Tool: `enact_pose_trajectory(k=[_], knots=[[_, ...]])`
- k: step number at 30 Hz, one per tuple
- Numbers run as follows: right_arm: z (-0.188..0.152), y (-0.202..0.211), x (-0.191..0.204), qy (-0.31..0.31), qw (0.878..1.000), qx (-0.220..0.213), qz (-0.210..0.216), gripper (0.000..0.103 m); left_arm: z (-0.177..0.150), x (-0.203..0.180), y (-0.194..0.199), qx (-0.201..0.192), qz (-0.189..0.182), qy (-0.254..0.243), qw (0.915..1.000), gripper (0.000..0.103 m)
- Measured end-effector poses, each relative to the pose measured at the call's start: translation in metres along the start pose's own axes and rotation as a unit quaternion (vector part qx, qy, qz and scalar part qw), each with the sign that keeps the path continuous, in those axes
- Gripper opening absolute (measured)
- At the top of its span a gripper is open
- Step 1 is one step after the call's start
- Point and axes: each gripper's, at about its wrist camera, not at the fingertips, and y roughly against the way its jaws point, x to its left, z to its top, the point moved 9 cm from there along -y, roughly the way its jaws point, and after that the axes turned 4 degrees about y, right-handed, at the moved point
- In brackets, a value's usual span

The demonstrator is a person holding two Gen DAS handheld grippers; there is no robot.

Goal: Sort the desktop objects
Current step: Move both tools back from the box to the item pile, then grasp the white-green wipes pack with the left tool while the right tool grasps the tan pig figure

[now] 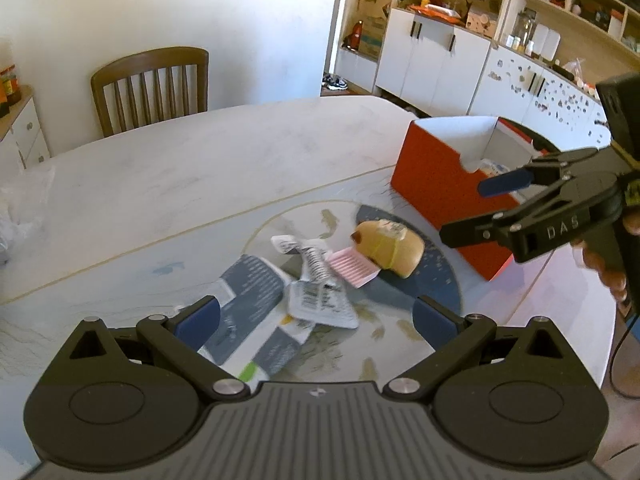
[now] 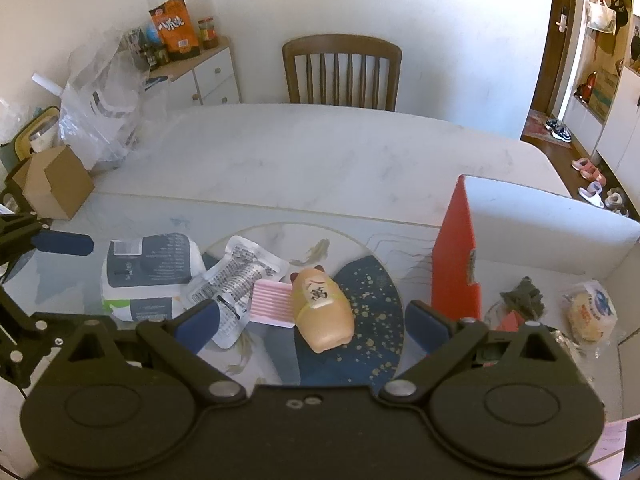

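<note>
The left gripper [image 1: 316, 316] points steeply downward, its blue-padded black jaws spread wide with nothing pressed between them. The right gripper [image 2: 312, 320] tilts down likewise — jaws apart, empty. In the left wrist view, the person's hand [image 1: 608, 268] grips its handle — fingers curled.

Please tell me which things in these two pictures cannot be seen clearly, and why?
- Red box contents: left view, front wall hides them.
- Wet wipes pack: left view, blurred, partly behind the left claw.
- Printing on the silver pouch: right view, too small.
</note>
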Motion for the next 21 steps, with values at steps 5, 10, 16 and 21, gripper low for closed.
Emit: enact_pose_trajectory(k=[5, 10, 16, 21], knots=[[0.000, -0.016, 0.001, 0.003, 1.000, 0.012, -0.004, 0.099, 0.001, 0.018, -0.006, -0.001, 0.001, -0.022, 0.9998, 0.103], [-0.002, -0.032, 0.000, 0.006, 1.000, 0.026, -0.005, 0.099, 0.005, 0.035, -0.018, 0.010, -0.005, -0.033, 0.9994, 0.103], [-0.009, -0.055, -0.003, 0.001, 0.999, 0.051, 0.005, 0.096, -0.001, 0.047, -0.046, 0.054, -0.020, -0.051, 0.9970, 0.103], [-0.014, -0.073, -0.002, 0.017, 0.997, 0.074, 0.009, 0.096, -0.006, 0.047, -0.065, 0.082, -0.038, -0.070, 0.9935, 0.103]])
